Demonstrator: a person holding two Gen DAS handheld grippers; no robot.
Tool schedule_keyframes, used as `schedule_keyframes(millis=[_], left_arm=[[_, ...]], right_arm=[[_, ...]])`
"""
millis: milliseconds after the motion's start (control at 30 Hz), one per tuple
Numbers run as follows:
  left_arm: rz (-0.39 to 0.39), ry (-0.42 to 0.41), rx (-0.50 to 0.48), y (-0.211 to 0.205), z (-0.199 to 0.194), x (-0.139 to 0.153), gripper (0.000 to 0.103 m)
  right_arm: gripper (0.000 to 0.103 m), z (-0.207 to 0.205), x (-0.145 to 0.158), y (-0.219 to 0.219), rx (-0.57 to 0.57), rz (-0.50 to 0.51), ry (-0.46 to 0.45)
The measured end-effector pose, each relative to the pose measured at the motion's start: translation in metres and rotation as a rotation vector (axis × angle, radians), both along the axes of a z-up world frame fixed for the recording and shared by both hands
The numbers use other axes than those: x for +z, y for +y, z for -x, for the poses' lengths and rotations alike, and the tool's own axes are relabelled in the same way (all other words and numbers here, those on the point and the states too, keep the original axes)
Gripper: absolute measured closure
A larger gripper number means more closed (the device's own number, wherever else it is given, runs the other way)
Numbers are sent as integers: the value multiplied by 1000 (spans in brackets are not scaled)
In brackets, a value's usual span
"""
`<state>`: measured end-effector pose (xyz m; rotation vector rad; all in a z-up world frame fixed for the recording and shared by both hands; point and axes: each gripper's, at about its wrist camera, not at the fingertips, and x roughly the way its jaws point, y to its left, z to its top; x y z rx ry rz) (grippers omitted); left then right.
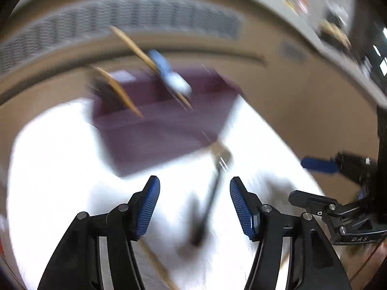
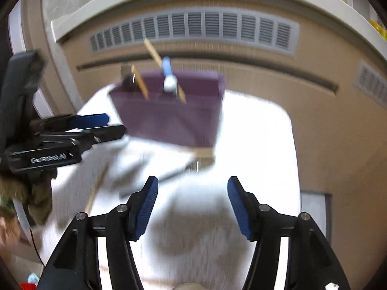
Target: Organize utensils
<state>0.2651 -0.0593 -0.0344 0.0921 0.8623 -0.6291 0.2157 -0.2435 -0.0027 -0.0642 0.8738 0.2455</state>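
A purple utensil holder (image 1: 154,130) (image 2: 169,113) stands on the white table. Wooden sticks (image 1: 135,48) (image 2: 152,50) and a blue-and-white utensil (image 1: 169,72) (image 2: 168,75) stand in it. My left gripper (image 1: 194,207) is open and empty above a dark-handled utensil (image 1: 210,198) lying on the table, its light head near the holder's corner. My right gripper (image 2: 192,205) is open and empty over the table. Each gripper shows in the other's view: the right one (image 1: 321,166), the left one (image 2: 96,125). Both views are blurred.
A wooden stick (image 1: 157,263) (image 2: 96,188) lies on the white table (image 1: 60,169) (image 2: 254,145). A beige wall unit with a grey vent grille (image 1: 121,17) (image 2: 193,26) stands behind the holder. The table's far edge is just behind the holder.
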Motion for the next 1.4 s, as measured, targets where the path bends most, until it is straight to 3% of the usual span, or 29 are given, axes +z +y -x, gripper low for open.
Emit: schedule_keyframes(millis=[67, 133, 200, 300, 500, 633, 733, 767, 833, 933, 1067, 1233, 1400], left_arm=[[-39, 2, -36, -14, 6, -14, 42], [-18, 37, -52, -25, 4, -21, 42], [6, 56, -49, -35, 1, -23, 42], [-31, 53, -27, -51, -11, -26, 42], [-112, 83, -24, -81, -37, -32, 42], [-165, 101, 7, -98, -53, -45, 43], [-200, 88, 76, -104, -61, -50, 56], [-200, 84, 87, -105, -61, -50, 66], [-193, 75, 90, -103, -59, -48, 69], [-197, 45, 118, -93, -47, -45, 69], [-108, -3, 160, -60, -15, -19, 69], [-3, -110, 250, 7, 37, 26, 70], [57, -188, 373, 66, 68, 58, 72]], right_arm=[[43, 23, -14, -3, -6, 20, 21], [43, 41, -24, -7, -9, 17, 41], [43, 55, -31, -9, -5, -9, 64], [40, 68, -33, -11, -2, -17, 56], [30, 75, -36, -13, -12, -35, 31], [29, 71, -39, -11, -10, -53, 42], [29, 74, -42, -9, -4, -59, 48], [29, 75, -43, -9, -2, -56, 47], [29, 76, -43, -9, 1, -47, 44], [28, 79, -42, -11, -1, -44, 39], [25, 82, -41, -11, -6, -48, 35], [23, 83, -37, 3, 19, -55, 40], [23, 74, -34, 45, 100, -50, 39]])
